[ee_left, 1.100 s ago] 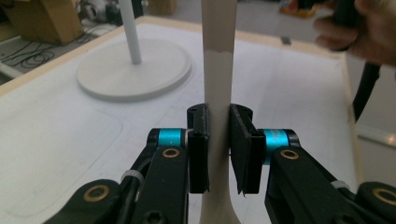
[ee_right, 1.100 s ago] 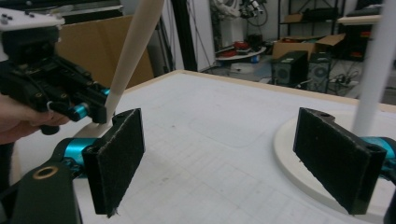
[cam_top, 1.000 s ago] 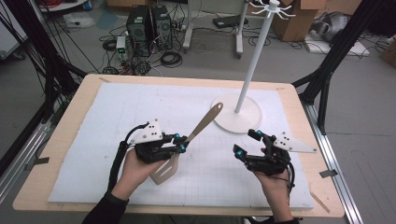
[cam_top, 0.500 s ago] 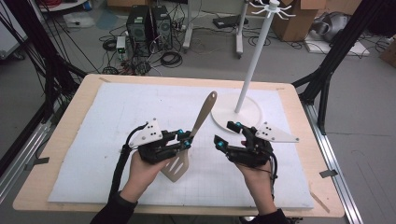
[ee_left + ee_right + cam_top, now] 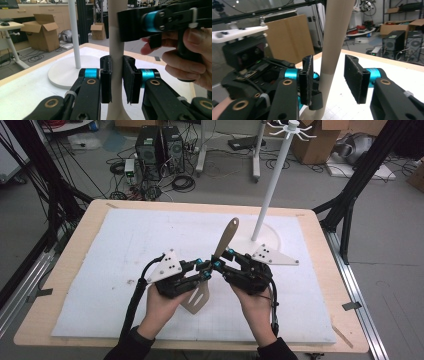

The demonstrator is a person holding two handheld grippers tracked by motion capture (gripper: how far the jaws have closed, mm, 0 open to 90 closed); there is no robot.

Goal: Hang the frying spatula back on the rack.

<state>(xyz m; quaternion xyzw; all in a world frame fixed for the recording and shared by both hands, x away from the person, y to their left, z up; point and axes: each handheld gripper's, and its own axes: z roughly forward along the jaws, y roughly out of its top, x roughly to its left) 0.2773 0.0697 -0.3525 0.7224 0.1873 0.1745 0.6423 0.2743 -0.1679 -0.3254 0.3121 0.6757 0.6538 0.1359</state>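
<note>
Spatula (image 5: 220, 252) handover, 2 grippers at mid-table

Your L gripper (image 5: 204, 271) pinches the spatula handle, blade down over the white mat (image 5: 120, 245). Your R gripper (image 5: 220, 262) has just been closing round the handle; pads seemingly not yet pressing on both sides.

The spatula (image 5: 212, 265) is beige, slotted blade low, handle rising steeply. Its neck sits clamped between the left jaws. Just above that, the handle (image 5: 334, 45) stands between the right jaws, against one pad, a gap to the other.
</note>
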